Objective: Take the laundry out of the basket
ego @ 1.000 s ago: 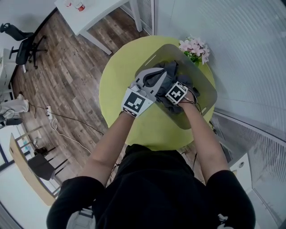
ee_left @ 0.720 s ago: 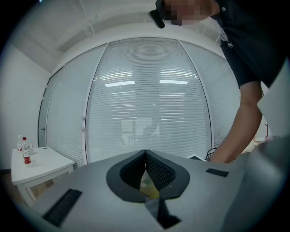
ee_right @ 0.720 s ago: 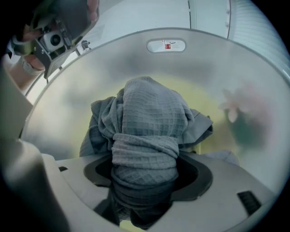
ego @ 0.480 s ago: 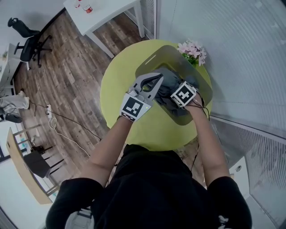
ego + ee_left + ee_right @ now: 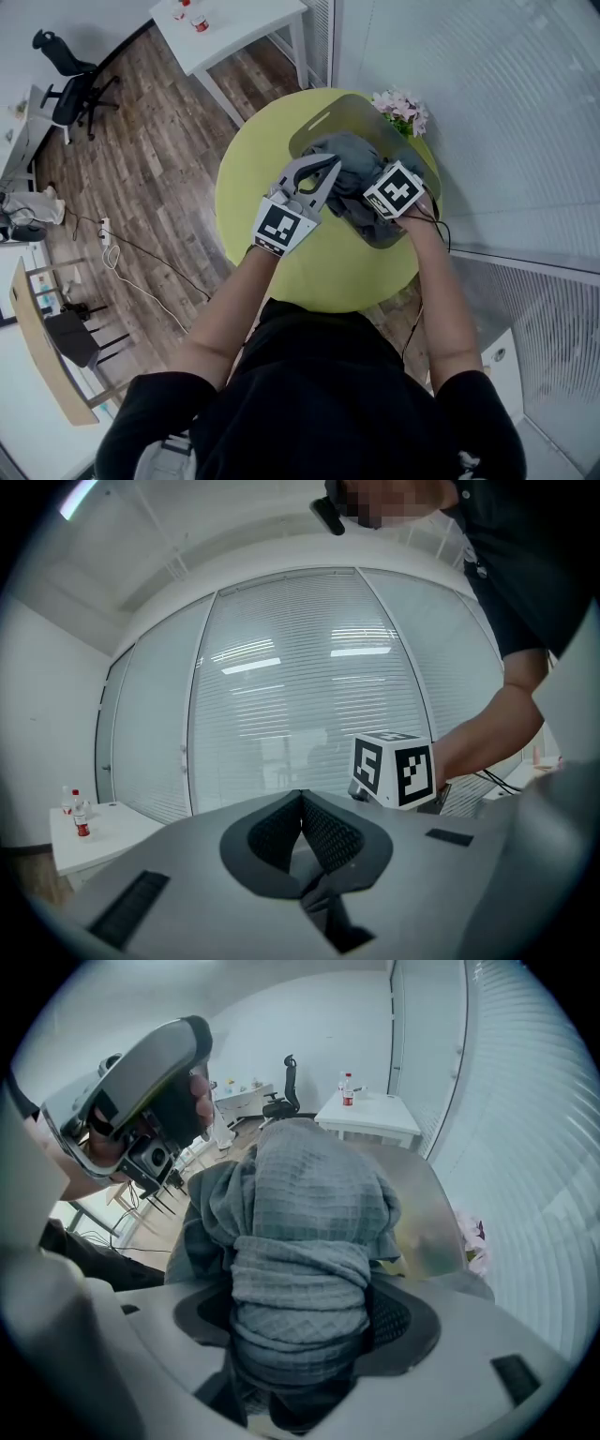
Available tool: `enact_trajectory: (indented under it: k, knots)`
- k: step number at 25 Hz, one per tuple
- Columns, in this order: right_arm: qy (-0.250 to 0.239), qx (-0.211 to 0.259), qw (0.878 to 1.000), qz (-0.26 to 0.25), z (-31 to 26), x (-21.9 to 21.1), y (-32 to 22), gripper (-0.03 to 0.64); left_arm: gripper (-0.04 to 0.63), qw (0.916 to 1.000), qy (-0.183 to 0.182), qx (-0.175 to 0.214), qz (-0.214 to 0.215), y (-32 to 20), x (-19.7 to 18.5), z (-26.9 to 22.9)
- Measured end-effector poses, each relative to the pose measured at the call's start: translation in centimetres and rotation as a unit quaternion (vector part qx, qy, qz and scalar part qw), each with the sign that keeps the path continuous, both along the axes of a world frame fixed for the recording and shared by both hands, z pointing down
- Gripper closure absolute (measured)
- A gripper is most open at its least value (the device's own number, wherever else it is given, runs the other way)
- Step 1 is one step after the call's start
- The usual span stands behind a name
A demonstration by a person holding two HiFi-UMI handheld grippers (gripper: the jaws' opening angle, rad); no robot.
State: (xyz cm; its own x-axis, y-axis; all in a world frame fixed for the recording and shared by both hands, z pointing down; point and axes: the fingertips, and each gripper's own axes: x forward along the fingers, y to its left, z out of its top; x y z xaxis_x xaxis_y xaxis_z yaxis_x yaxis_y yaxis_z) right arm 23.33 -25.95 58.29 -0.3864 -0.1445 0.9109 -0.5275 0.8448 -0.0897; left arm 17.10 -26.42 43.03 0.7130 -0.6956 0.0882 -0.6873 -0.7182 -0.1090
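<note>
One table (image 5: pixel 248 159): round, yellow-green, at the centre of the head view, carrying the basket.
Basket (image 5: pixel 328 120): translucent grey, on the table's upper right part, just beside pink flowers (image 5: pixel 401 108).
Laundry (image 5: pixel 349 155): grey waffle-weave cloth, bunched. It bulges over the basket's middle, and its far end seems to trail down inside.
Right tongs (image 5: pixel 300 1316): set wide and clamped on a thick roll of the laundry, pointing steeply down.
Left tongs (image 5: pixel 302 808): tips together with nothing between them, level, at the basket's left edge in the head view.
Done: the laundry is gripped and, judging by the bulge, partly raised.
Left: bring the cloth clear of the rim and lay it outside. Whether more lies beneath cannot be told.
</note>
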Motion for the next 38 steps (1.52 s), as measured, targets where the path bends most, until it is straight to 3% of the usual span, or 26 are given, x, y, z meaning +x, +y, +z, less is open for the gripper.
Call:
enact_trajectory:
  k: [9,15,24,38]
  knots:
    - [0.016,0.029,0.999,-0.041,-5.0,-0.8,2.3,0.253,0.586,0.9995,0.001,0.015,-0.027,2.8,-1.2,-3.2]
    - [-0.003,0.048,0.997,-0.067,-9.2,-2.4,4.0,0.253,0.586,0.9978,0.003,0.035,-0.056,5.2,-2.4,-6.8]
    - [-0.026,0.053,0.993,-0.101,-9.1,-7.3,6.7,0.253,0.586,0.9960,-0.008,0.040,-0.079,7.4,-5.8,-6.3]
    - [0.002,0.055,0.997,-0.057,-8.7,-16.2,10.9,0.253,0.586,0.9985,0.018,0.042,-0.029,9.5,-14.7,-6.8]
